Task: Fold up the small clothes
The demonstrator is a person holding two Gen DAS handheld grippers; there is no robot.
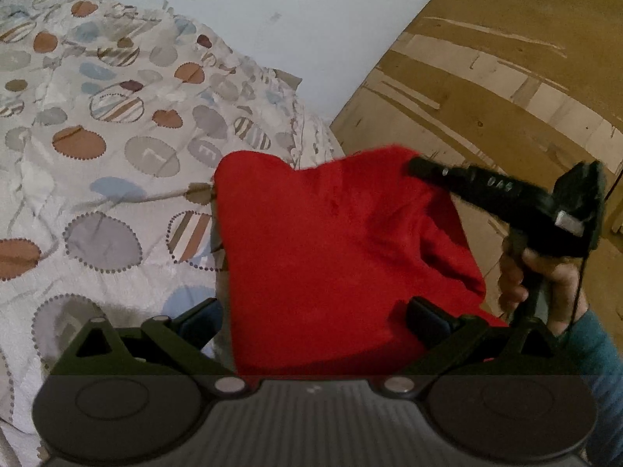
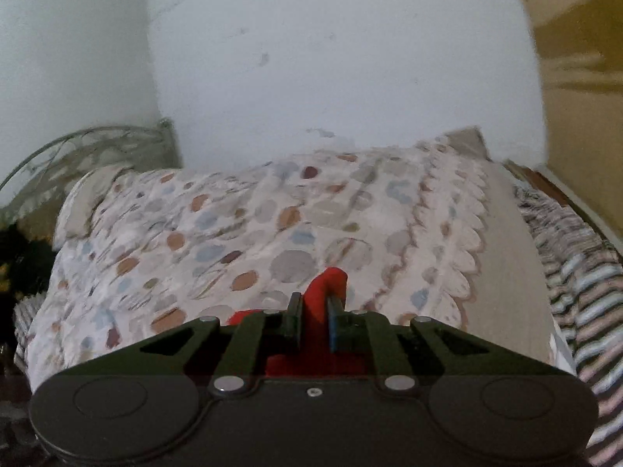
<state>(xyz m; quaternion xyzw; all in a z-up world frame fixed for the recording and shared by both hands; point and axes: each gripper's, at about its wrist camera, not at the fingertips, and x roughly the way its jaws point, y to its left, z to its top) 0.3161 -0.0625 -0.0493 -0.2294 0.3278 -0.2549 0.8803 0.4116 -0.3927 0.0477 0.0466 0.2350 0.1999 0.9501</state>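
Observation:
A red cloth [image 1: 331, 257] fills the middle of the left wrist view, over the edge of the patterned bedspread [image 1: 97, 148]. My left gripper [image 1: 315, 319] is open, its fingers wide apart with the cloth's lower part between them and the pads not pressing it. My right gripper [image 1: 414, 167] comes in from the right in a person's hand [image 1: 545, 284] and pinches the cloth's upper right corner. In the right wrist view the right gripper [image 2: 313, 311] is shut on a narrow fold of the red cloth [image 2: 321, 303], which sticks up between the pads.
The bed with the dotted bedspread [image 2: 253, 233] runs to a pale wall [image 2: 331, 58]. A brown wooden panel [image 1: 506, 58] stands to the right of the bed. A striped cover [image 2: 584, 280] lies at the right edge, and a metal headboard [image 2: 78, 148] at the far left.

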